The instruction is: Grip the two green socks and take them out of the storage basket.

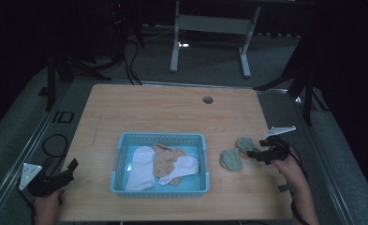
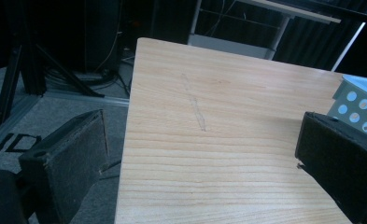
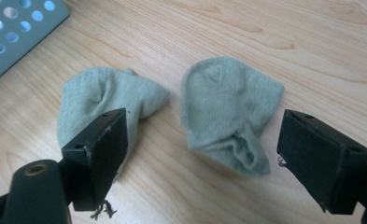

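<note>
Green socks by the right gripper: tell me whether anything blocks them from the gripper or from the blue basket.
Nothing visible does. The right gripper is open right at the two green socks, with bare table between its jaws and them. Between the socks and the blue basket lies a strip of bare wood; its near wall would have to be cleared.

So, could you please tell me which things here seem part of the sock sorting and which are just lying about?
Likely in play:
- two green socks, loose on the table
- blue basket holding white socks and beige socks
- right gripper, open at the green socks

Just there:
- left gripper, open at the table edge
- table legs behind
</note>
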`<state>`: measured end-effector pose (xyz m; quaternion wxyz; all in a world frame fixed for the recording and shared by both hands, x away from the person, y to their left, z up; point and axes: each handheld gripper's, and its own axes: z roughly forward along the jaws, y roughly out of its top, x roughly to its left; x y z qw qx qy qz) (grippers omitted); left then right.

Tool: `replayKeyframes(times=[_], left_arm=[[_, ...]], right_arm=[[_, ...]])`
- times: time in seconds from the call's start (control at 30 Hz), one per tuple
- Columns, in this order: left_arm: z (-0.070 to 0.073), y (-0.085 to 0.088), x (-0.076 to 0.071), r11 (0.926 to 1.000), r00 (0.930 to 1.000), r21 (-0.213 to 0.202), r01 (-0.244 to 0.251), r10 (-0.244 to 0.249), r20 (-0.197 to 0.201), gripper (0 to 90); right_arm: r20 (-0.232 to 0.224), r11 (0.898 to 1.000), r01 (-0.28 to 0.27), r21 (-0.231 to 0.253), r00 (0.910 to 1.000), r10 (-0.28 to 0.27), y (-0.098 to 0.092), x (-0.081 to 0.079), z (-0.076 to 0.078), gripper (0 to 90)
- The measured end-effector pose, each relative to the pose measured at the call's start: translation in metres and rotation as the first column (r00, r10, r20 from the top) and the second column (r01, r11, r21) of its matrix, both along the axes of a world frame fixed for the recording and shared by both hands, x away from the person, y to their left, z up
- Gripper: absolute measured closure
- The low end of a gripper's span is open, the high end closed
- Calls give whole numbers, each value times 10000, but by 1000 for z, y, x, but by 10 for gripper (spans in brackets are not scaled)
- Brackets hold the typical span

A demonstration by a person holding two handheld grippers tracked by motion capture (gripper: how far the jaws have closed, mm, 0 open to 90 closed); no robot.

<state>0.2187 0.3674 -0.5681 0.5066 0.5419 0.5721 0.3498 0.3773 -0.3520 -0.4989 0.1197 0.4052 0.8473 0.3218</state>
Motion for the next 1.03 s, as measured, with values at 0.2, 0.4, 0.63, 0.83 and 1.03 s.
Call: replayKeyframes(times=[0.2,0.4,0.63,0.83,1.03], left_arm=[[0,0,0,10000,10000,2,5,-5,18,25],[0,0,0,10000,10000,4,8,-8,-3,25],[0,0,0,10000,10000,10,0,0,-6,25],[0,0,0,10000,10000,12,-2,2,-7,25],[0,0,0,10000,10000,20,8,-8,-2,25]], right_arm=[[147,9996,50,272,9999,-54,-9,-13,-4,161],[479,9984,314,463,9983,-336,-21,-28,-9,160],[711,9959,567,708,9956,-618,-32,-38,-13,141],[696,9912,806,1048,9937,-881,-37,-42,-14,133],[1028,9932,885,761,9900,-961,-36,-44,-15,134]])
